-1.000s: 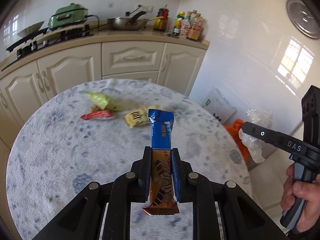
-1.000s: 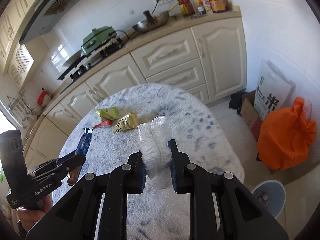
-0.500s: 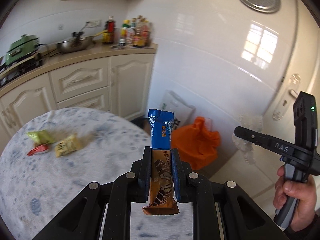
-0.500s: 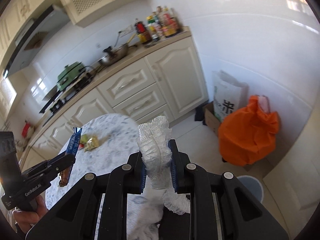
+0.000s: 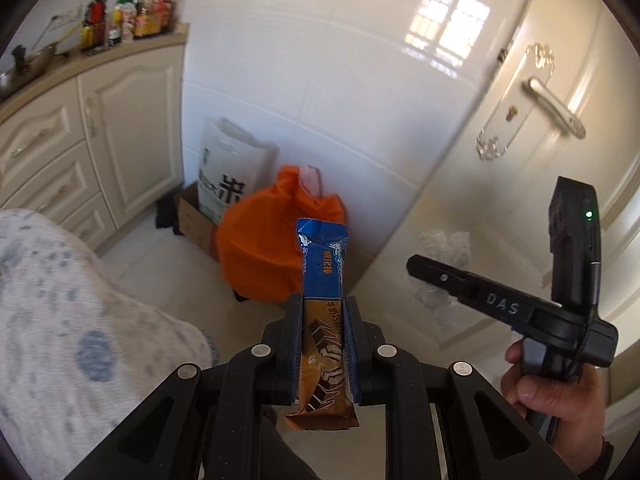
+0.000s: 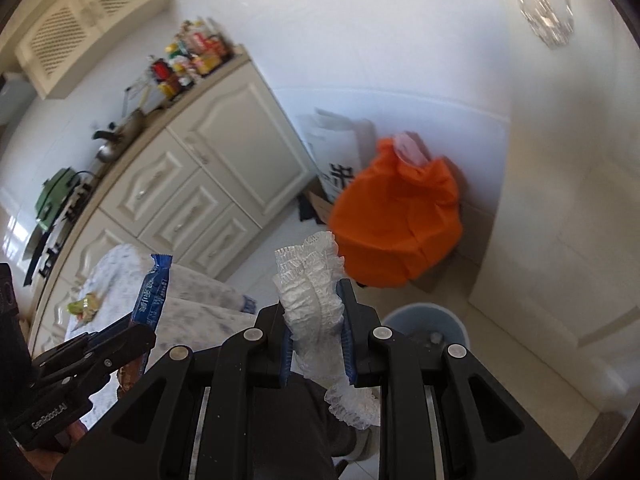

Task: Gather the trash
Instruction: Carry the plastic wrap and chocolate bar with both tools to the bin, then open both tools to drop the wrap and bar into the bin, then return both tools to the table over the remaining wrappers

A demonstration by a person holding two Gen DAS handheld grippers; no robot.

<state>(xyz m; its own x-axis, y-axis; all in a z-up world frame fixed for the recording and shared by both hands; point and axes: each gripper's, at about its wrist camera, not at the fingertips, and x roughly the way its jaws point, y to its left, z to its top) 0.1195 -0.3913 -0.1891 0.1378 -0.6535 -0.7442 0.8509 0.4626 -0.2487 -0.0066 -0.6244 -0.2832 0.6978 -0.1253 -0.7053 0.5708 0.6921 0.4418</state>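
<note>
My left gripper (image 5: 322, 344) clamps the blue snack wrapper (image 5: 324, 312) upright; my right gripper (image 6: 316, 344) pinches crinkled clear plastic (image 6: 312, 304). Both are held off the table (so nothing drops), the bin (image 6: 426, 316) just beyond on the floor.

- White glossy tiled walls (image 5: 340, 92) catch a bright window reflection (image 5: 448, 24).
- Cream cabinets (image 6: 224, 160) with panelled doors and drawers run under a tan counter (image 5: 100, 60) crowded with bottles (image 5: 128, 16).
- A cream door (image 5: 560, 160) bears a silver lever handle (image 5: 554, 104).
- The floor (image 5: 180, 280) is pale tile.
- An upper cupboard (image 6: 88, 16) has louvred doors.
</note>
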